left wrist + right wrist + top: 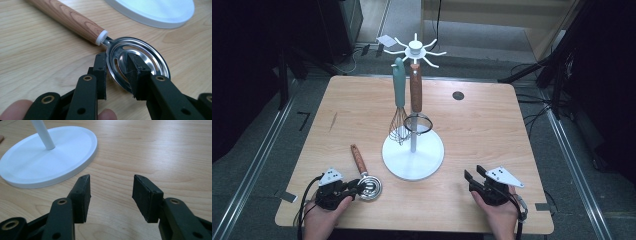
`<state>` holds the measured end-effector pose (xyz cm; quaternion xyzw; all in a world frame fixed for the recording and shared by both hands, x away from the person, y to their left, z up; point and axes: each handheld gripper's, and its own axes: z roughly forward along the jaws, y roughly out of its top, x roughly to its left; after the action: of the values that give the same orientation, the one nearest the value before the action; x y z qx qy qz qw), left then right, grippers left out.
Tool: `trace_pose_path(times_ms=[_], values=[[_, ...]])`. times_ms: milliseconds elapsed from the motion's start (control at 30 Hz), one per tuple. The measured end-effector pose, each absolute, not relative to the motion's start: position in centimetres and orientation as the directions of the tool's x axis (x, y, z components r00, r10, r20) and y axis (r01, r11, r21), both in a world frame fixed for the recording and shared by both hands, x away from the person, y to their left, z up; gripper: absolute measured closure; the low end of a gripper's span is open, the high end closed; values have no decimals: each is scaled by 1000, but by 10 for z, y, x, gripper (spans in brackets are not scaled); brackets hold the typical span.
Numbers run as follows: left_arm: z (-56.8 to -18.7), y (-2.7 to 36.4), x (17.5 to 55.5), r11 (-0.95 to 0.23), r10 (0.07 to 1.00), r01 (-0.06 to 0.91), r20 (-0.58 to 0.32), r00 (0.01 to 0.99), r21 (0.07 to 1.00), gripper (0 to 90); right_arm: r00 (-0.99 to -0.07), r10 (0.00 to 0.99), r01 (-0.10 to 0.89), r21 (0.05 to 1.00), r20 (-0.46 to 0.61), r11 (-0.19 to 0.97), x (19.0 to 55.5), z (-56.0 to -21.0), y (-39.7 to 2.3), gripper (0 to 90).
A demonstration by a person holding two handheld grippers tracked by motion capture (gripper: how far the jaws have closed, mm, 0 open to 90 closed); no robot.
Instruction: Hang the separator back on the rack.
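Note:
A metal slotted skimmer (371, 187) with a wooden handle (72, 21) lies flat on the table near the front left. My left gripper (357, 186) is low at its round head. In the left gripper view its jaws straddle the rim: one pad (101, 72) is outside the bowl, the other (136, 72) inside, and a gap shows between them. My left gripper (116, 65) is open. My right gripper (474, 173) rests at the front right, open (111, 187) over bare wood with nothing between the pads.
A white utensil stand (432, 157) rises at the table's middle; its base (62, 152) lies just left of my right gripper. A teal-handled whisk (398, 82) and a wood-handled strainer (415, 87) hang from it. A dark round hole (458, 95) marks the far tabletop.

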<state>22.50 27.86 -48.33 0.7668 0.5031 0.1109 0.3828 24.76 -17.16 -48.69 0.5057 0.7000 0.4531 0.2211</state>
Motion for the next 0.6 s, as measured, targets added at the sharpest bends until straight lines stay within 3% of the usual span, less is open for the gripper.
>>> trace_pose_path(times_ms=[600], values=[[-487, 239, 219, -253, 809, 673, -229, 541, 695, 636, -513, 846, 505, 848, 145, 160, 242, -488, -122, 475]])
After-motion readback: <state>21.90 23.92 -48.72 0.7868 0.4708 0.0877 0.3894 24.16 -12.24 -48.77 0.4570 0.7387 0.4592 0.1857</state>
